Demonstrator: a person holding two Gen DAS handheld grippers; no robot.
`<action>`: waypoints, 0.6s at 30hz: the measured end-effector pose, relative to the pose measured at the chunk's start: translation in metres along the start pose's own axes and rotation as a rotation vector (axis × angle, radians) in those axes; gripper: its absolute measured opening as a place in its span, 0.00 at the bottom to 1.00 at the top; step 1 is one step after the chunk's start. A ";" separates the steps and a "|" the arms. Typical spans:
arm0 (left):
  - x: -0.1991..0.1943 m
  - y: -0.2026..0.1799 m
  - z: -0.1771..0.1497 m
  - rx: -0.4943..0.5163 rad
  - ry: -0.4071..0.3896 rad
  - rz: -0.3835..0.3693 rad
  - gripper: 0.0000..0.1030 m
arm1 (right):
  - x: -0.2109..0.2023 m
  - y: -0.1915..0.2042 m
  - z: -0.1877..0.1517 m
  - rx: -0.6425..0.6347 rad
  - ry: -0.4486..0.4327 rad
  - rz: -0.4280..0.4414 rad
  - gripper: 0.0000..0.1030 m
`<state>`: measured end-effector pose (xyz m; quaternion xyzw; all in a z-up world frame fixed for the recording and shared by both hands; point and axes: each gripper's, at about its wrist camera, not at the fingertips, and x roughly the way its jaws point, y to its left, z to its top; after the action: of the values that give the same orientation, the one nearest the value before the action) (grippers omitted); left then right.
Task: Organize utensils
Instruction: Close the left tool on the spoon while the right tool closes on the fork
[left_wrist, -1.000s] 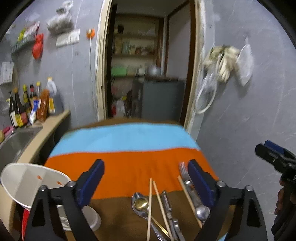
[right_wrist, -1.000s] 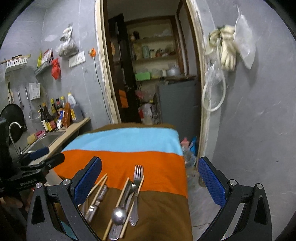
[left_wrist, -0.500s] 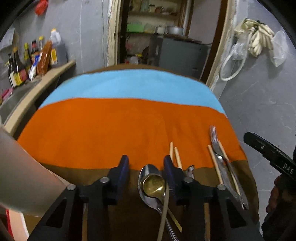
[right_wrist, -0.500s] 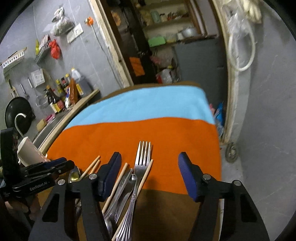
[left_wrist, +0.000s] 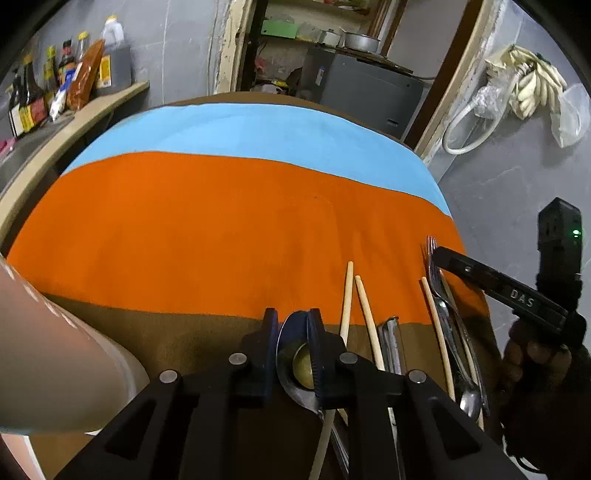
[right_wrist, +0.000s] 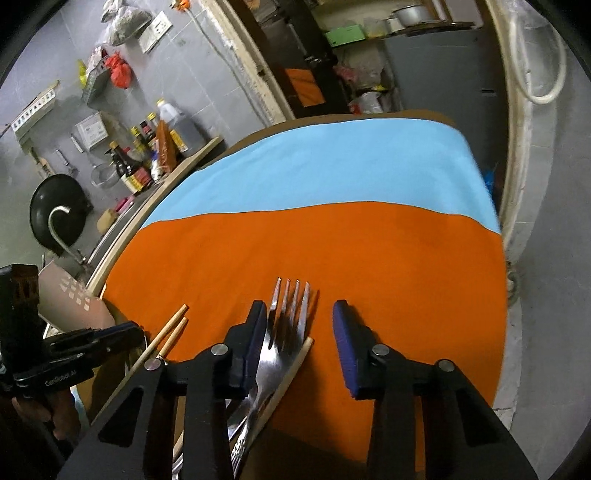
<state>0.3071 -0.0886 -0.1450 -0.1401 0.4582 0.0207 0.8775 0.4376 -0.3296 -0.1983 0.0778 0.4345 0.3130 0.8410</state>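
Several utensils lie at the near edge of a striped cloth (left_wrist: 221, 206). My left gripper (left_wrist: 292, 325) points down at a steel spoon (left_wrist: 295, 354); its jaws are closing, and both pads touch the sides of the bowl. Two chopsticks (left_wrist: 347, 295) and a metal handle (left_wrist: 391, 343) lie just right of it. My right gripper (right_wrist: 300, 321) hangs over a fork (right_wrist: 288, 317) with its jaws closing. The left pad is against the tines and the right pad stands clear. A chopstick (right_wrist: 291, 369) lies along the fork.
A pale plastic container (left_wrist: 55, 362) stands at the table's left edge, close to my left gripper. Beyond it a counter holds sauce bottles (left_wrist: 55, 85). The cloth's right edge drops off beside a grey wall (left_wrist: 517, 177). An open doorway is behind the table.
Both grippers came down toward the table and narrowed their jaws. The left one closed around the spoon's bowl; the right one moved over the fork.
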 end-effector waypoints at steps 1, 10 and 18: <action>0.000 0.002 0.000 -0.010 0.004 -0.006 0.13 | 0.004 -0.001 0.002 -0.008 0.010 0.011 0.32; -0.004 0.004 0.002 -0.055 0.016 -0.056 0.03 | 0.015 -0.001 0.011 -0.037 0.051 0.075 0.19; -0.003 0.002 0.004 -0.056 0.044 -0.097 0.03 | 0.015 -0.001 0.008 -0.041 0.068 0.116 0.13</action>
<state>0.3081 -0.0856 -0.1414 -0.1871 0.4694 -0.0124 0.8628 0.4511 -0.3200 -0.2040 0.0749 0.4510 0.3723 0.8077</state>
